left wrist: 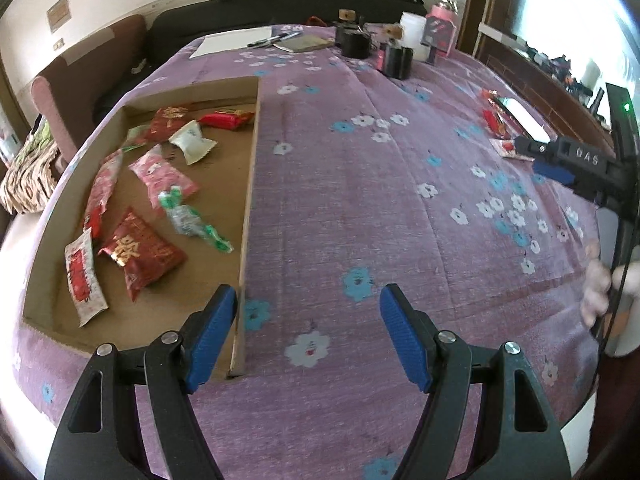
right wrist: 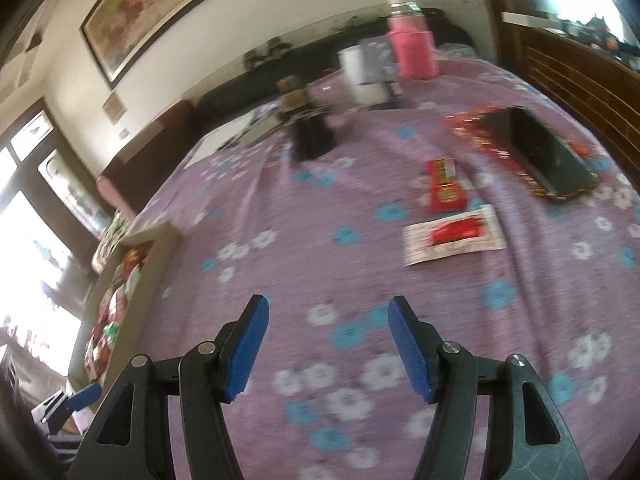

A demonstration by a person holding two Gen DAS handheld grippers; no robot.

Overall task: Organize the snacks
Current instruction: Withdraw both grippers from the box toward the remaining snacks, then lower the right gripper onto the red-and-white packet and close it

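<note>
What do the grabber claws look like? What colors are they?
The left gripper and the right gripper match: black plastic arms with triangle cut-outs, silver round bolts, and bumpy blue pads on the fingertips. Seen from the side, the right one shows raised "DAS" letters.

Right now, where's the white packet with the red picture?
In the right wrist view the white packet lies flat on the purple cloth, ahead-right of the open right hand-held gripper, just below the small red snack, left of the phone.

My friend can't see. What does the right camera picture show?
An open right gripper hovers over a purple flowered cloth. Ahead lie a white snack packet, a red one and a phone; a snack box sits far left.
</note>
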